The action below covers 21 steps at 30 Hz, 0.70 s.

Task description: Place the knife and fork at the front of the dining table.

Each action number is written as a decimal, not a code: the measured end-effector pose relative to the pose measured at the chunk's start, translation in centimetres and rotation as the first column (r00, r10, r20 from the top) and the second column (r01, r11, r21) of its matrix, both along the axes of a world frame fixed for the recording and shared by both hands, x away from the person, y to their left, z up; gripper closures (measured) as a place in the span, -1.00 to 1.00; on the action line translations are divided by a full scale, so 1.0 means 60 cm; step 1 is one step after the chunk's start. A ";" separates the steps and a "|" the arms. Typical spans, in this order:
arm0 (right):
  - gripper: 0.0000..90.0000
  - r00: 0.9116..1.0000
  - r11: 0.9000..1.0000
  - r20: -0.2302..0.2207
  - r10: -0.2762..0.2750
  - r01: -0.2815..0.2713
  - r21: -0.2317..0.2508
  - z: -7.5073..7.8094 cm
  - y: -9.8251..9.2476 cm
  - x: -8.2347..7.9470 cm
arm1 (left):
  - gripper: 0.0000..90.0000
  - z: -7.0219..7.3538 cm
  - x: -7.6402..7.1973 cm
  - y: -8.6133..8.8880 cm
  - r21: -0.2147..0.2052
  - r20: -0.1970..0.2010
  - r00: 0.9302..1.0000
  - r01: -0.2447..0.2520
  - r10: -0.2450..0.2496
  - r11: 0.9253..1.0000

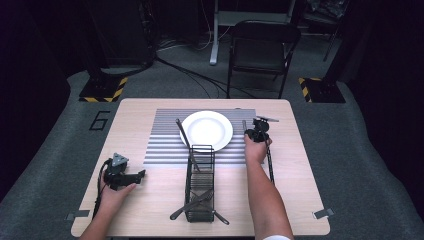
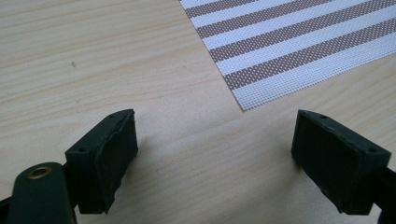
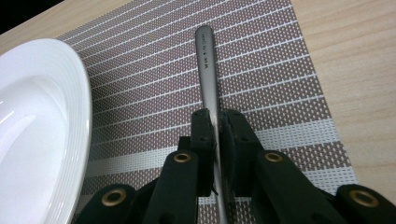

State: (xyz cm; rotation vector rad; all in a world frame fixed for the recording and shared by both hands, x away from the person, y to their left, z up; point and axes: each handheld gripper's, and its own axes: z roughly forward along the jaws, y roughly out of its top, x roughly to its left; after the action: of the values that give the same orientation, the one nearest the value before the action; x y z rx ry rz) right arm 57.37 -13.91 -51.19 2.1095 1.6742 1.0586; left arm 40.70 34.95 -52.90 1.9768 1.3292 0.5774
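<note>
My right gripper [image 3: 215, 120] is shut on the flat silver handle of a piece of cutlery [image 3: 208, 60], which lies along the striped placemat [image 3: 154, 79] just right of the white plate [image 3: 37, 130]. From above, that gripper [image 1: 250, 134] sits at the plate's [image 1: 206, 130] right side, with the handle [image 1: 244, 125] pointing toward the far edge. The held end of the cutlery is hidden by the jaws. My left gripper [image 1: 142, 174] rests at the table's left front, open; its jaws [image 2: 215, 149] stand wide over bare wood near the placemat's corner [image 2: 280, 56].
A black wire caddy [image 1: 201, 147] stands in the middle front, with several pieces of cutlery [image 1: 192, 202] in it. A dark utensil [image 1: 182, 132] leans from it across the mat left of the plate. A folding chair [image 1: 262, 50] stands beyond the table.
</note>
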 end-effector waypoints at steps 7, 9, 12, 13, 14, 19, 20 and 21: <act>0.80 1.000 1.000 0.016 0.011 -0.011 -0.010 0.010 -0.012 -0.008 | -0.69 0.000 0.000 0.000 0.000 0.000 1.000 -0.001 0.001 1.000; 0.76 0.999 1.000 0.021 0.023 -0.023 -0.015 0.016 -0.015 -0.013 | -0.69 0.000 0.000 0.000 0.000 0.000 1.000 -0.001 0.001 1.000; 0.73 0.998 0.998 0.019 0.059 -0.058 -0.029 0.023 -0.016 -0.018 | -0.69 0.000 0.000 0.000 0.000 0.000 1.000 -0.001 0.001 1.000; 0.73 0.997 0.996 0.021 0.074 -0.073 -0.043 0.026 -0.017 -0.021 | -0.69 0.000 0.000 0.000 0.000 0.000 1.000 -0.001 0.001 1.000; 0.72 0.996 0.995 0.025 0.087 -0.085 -0.058 0.029 -0.018 -0.025 | -0.68 0.000 0.000 0.000 0.000 0.000 1.000 -0.002 0.002 1.000; 0.65 0.989 0.985 0.022 0.148 -0.145 -0.093 0.042 -0.018 -0.041 | -0.64 0.001 -0.001 0.000 0.001 0.000 1.000 0.007 -0.007 1.000; 0.63 0.986 0.982 0.026 0.164 -0.161 -0.100 0.045 -0.017 -0.047 | -0.64 0.001 -0.001 0.000 0.000 0.000 1.000 0.007 -0.007 1.000; 0.62 0.984 0.979 0.030 0.176 -0.172 -0.105 0.048 -0.017 -0.051 | -0.64 0.001 -0.001 0.000 0.000 0.001 1.000 0.007 -0.007 1.000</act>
State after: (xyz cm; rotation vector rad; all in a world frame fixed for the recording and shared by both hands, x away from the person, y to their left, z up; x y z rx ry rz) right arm 54.31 -14.91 -48.33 1.8952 1.8801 1.0316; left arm 40.65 34.93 -52.86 1.9803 1.3217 0.5749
